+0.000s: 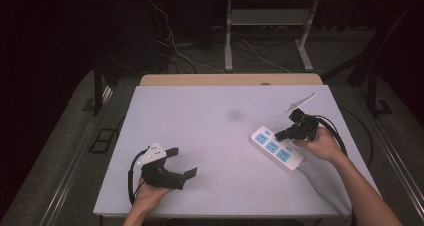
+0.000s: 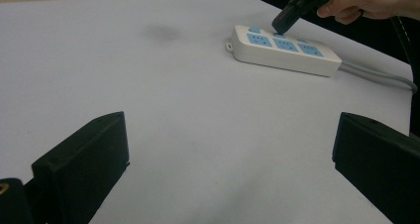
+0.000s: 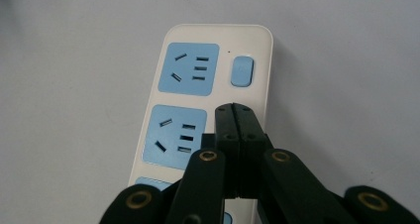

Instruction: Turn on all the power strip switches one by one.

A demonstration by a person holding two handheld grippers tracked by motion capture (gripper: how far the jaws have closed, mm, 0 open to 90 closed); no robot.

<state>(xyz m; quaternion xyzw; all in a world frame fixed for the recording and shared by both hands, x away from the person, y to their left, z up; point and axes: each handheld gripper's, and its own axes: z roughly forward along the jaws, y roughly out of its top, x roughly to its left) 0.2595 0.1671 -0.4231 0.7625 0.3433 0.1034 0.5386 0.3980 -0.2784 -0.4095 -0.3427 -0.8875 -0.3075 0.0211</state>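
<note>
Right gripper, jaws pinched together and empty, hovers over the power strip; its switch sits at twelve o'clock, likely the next press. Left gripper waits wide.

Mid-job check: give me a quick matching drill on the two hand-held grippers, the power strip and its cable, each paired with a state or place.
Things:
1. left hand-held gripper
2. right hand-held gripper
3. power strip
4. grey cable

States or places:
A. jaws shut, tips over a switch on the strip
B. white with blue sockets, flat on the table
C. jaws wide open, holding nothing
D. trails off the strip's end

Pairs: 1-C, 2-A, 3-B, 4-D
</note>
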